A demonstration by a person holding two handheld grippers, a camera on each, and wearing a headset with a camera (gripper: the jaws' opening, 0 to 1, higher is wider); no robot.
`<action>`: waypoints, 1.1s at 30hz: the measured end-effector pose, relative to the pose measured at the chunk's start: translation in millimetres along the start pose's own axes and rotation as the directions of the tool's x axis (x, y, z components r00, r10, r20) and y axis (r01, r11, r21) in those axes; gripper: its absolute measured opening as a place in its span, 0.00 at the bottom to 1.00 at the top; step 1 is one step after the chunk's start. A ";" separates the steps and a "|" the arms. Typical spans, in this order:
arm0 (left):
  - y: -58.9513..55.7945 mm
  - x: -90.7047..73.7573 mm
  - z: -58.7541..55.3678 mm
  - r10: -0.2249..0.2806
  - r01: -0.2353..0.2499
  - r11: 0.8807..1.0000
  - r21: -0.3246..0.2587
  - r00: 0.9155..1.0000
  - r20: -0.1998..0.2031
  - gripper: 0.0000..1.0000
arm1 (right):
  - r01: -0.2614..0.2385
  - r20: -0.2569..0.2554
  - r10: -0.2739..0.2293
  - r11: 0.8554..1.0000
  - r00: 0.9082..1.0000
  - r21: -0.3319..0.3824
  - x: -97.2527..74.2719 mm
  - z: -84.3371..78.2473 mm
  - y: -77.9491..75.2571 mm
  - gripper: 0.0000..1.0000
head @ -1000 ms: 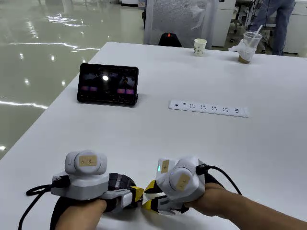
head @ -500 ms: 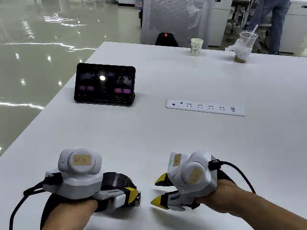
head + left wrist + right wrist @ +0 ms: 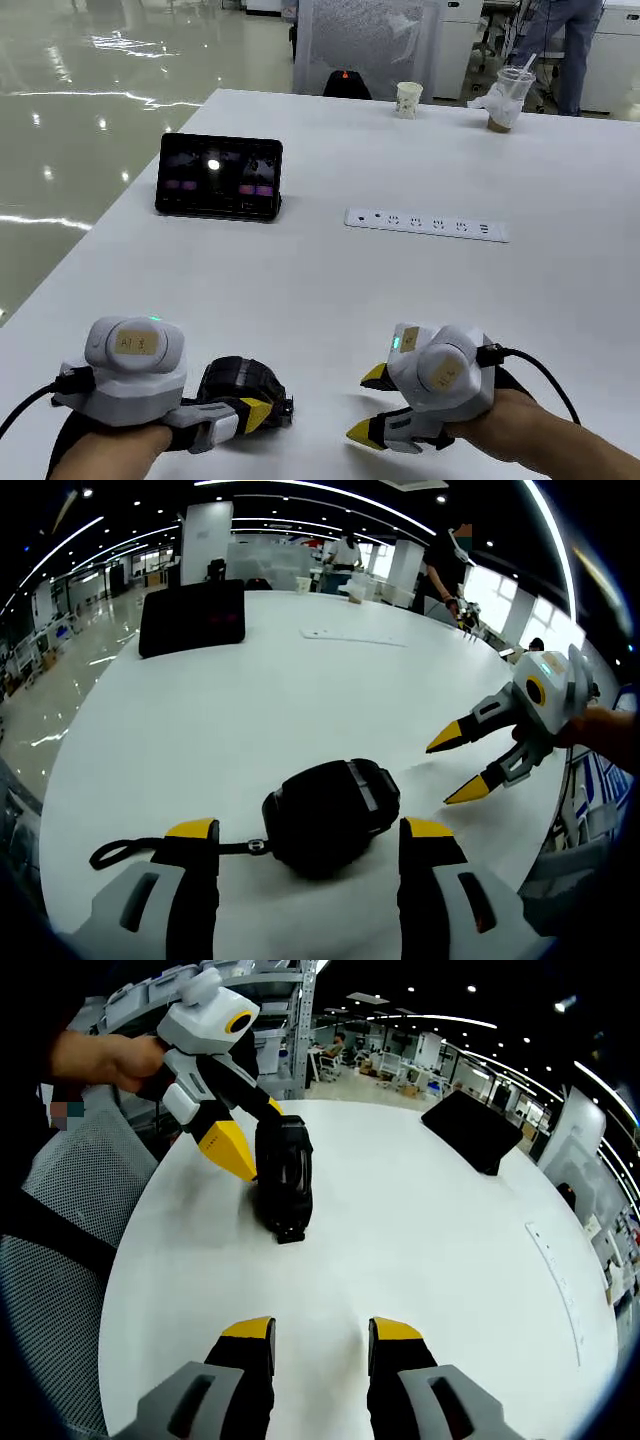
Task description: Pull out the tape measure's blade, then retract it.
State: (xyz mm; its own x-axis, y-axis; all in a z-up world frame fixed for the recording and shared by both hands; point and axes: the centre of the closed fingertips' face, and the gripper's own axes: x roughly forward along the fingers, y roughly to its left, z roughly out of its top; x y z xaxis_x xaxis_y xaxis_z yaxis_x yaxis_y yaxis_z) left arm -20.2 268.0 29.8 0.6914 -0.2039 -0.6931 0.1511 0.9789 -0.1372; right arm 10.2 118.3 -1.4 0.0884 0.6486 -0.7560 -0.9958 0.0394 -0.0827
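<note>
The left hand-held gripper [image 3: 246,402] lies low over the desk [image 3: 330,290] in the left hand [image 3: 105,455] and points toward the person's right. Its jaws are apart and bracket the black tape measure [image 3: 330,815], which rests on the desk between their yellow tips. In the left gripper view one jaw lies against the case, while a strip of bare desk shows between the other jaw and the case. The tape measure's strap [image 3: 125,852] trails across that gap. No blade shows outside the case.

The right hand-held gripper [image 3: 368,404], held in the right hand [image 3: 505,430], points back toward the tape measure with its tips tilted down near the surface. Its jaws are spread with nothing between them, and open desk separates it from the case.

The desk's left edge runs close by the left hand. Ahead of both grippers is a wide bare stretch. A tablet [image 3: 220,177] stands well beyond it on the left and a power strip [image 3: 425,224] lies on the right. Two cups sit near the far edge.
</note>
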 end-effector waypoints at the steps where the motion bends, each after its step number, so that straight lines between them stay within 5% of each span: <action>1: -0.5 -0.3 -0.3 -0.005 0.005 1.000 0.004 1.000 -0.001 0.70 | 0.004 -0.001 -0.004 1.000 1.000 0.008 -1.4 -1.6 -0.5 0.35; 19: -11.8 -9.6 -17.4 -0.093 0.092 0.993 0.071 0.996 0.012 0.79 | 0.086 0.009 -0.088 0.984 0.996 0.159 -29.5 -30.0 -4.5 0.50; 33: -16.9 -16.2 -15.3 -0.146 0.138 0.983 0.121 0.988 0.058 0.83 | 0.116 0.108 -0.152 0.952 0.982 0.284 -53.9 -36.9 3.2 0.66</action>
State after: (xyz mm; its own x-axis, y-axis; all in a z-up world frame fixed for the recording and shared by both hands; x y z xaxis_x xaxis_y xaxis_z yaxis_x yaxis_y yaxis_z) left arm -44.7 254.9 32.5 0.7016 -0.3445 -0.6238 0.3291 0.9331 -0.1451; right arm 3.2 55.4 15.1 0.2358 0.7132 -0.6601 -0.9443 0.3287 0.0178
